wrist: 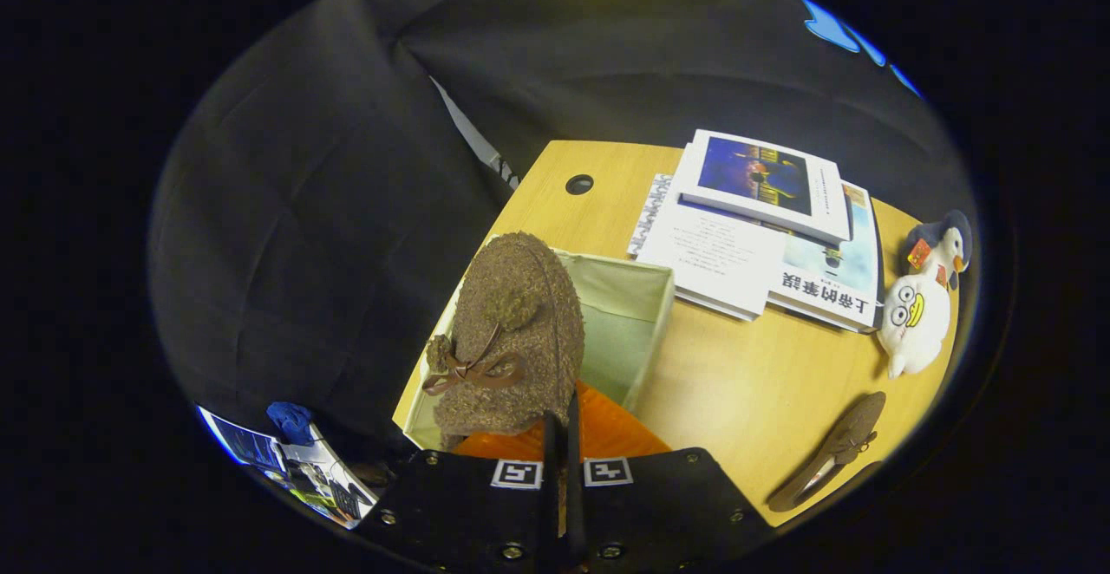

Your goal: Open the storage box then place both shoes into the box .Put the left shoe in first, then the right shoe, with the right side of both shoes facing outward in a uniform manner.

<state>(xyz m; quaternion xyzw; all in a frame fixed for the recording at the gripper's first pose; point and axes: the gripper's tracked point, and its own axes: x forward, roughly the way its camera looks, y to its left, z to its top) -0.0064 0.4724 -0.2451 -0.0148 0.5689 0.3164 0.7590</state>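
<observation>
Gripper (562, 422) clamped on fuzzy shoe (512, 340) above box (646, 331)

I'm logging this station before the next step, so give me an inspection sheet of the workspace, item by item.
Surface: wooden table with a round cable hole.
Job's things: open fabric storage box; brown fuzzy shoe with a bow held over the box; second shoe lying on the table near its edge.
Clutter: stack of books; plush penguin toy beside the books.
Gripper: gripper with fingers nearly together, pinching the held shoe's rear edge.
Cables: nothing seen.
Surroundings: black cloth wall; papers and a blue object below the table.
</observation>
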